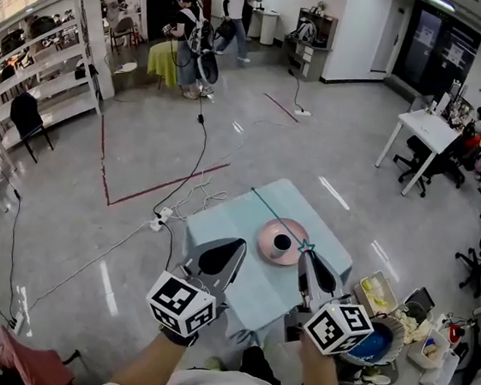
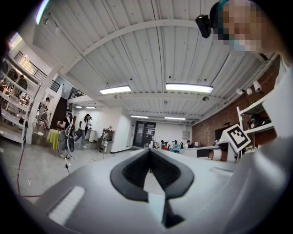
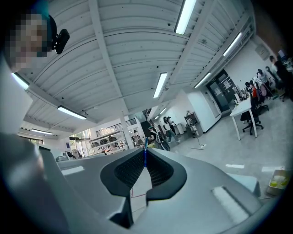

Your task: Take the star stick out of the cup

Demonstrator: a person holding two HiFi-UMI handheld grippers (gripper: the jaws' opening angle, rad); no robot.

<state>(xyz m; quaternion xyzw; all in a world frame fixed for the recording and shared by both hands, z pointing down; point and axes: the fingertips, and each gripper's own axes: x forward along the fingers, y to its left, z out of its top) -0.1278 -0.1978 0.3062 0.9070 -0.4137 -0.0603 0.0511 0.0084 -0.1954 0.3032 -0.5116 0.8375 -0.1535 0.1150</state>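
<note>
Bench [image 1: 216, 224] with pale blue cover stands on a grey floor, head view looking steeply down on it. Pink plate [image 1: 263, 236] sits near the bench's right side, dark cup [image 1: 282, 242] standing upright on it.

Right gripper [image 1: 306, 257] [image 3: 144, 153]: jaws together, clamped on the star stick [image 1: 277, 216] [image 3: 144, 157]. Its own view shows a thin blue shaft pinched between the pad tips. Head view: the teal star [image 1: 306, 247] sits right at the jaw tips, just right of the cup; the shaft runs up and left from there, crossing above the plate's far edge and out over the bench. Stick is outside the cup. Cannot tell if the shaft touches the plate.

Left gripper [image 1: 239, 246] [image 2: 149, 152]: jaws together, nothing between them, held over the bench left of the plate, apart from it.

Background: 2 people [image 1: 193, 40] standing far across the room, black cable [image 1: 193, 165] trailing over the floor, white desk [image 1: 424, 131] at right.
</note>
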